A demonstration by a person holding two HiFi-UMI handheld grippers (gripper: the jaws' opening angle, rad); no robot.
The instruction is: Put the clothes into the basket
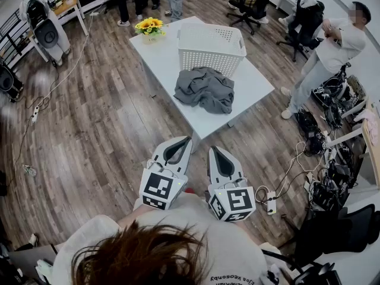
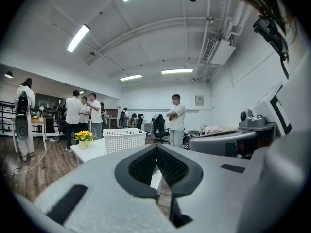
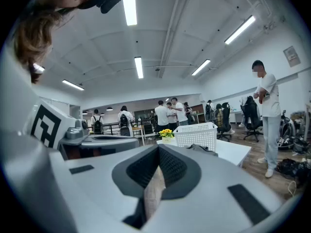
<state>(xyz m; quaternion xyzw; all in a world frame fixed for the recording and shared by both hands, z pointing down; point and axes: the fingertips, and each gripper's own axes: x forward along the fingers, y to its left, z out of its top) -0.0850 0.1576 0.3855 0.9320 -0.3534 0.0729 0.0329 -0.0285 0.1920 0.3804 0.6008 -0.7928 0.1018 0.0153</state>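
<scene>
I am holding the left gripper (image 1: 183, 141) and the right gripper (image 1: 213, 151) side by side in front of my body, both pointing almost level toward 12 o'clock. They are well apart from the table. In the left gripper view the two jaws are pressing together, with the dark pads meeting in one line. In the right gripper view the jaws are also lying together, pad against pad.

The grey clothes (image 1: 205, 89) are lying in a crumpled heap on the white table (image 1: 163, 64), at 12 o'clock from my grippers and near the table's front edge. The white plastic basket (image 1: 212, 47) is standing upright at 12 o'clock of the clothes, just beside them; I cannot tell if the cloth is touching its wall. A small pot of yellow flowers (image 1: 149, 27) is standing at 10 o'clock of the basket, near the far corner of the table.

A person in a white shirt (image 1: 335, 43) is standing on the wooden floor (image 1: 95, 129) at 2 o'clock, away from the table.
</scene>
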